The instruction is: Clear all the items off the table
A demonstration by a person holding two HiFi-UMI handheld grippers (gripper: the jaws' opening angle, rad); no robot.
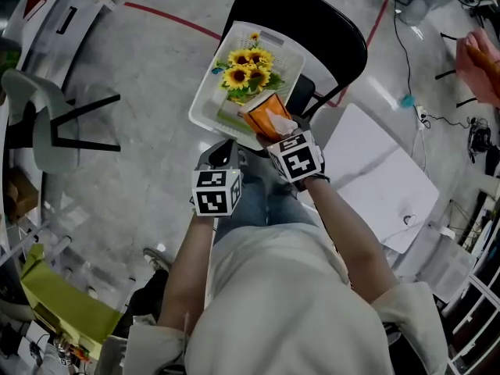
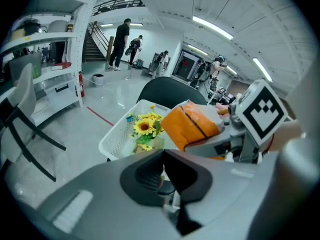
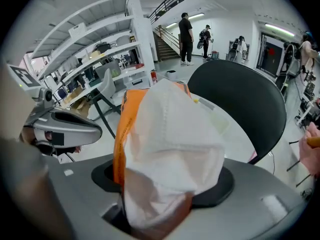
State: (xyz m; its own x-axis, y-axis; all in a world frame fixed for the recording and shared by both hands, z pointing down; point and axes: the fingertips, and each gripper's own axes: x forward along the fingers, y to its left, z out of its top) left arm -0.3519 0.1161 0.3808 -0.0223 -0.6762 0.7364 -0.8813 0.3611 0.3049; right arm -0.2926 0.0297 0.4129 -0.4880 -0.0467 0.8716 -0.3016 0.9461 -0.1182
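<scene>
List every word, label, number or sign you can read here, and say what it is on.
No text can be read in any view.
Marker cubes: black and white square patterns only, no letters.
Orange tissue pack: no legible print.
White tag on the shelf: too blurred to read.

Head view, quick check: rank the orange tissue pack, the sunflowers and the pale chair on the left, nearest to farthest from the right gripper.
1. The orange tissue pack: clamped in the right gripper itself.
2. The sunflowers: in the white basket, just beyond.
3. The pale chair: far off at the left edge, on the floor.
</scene>
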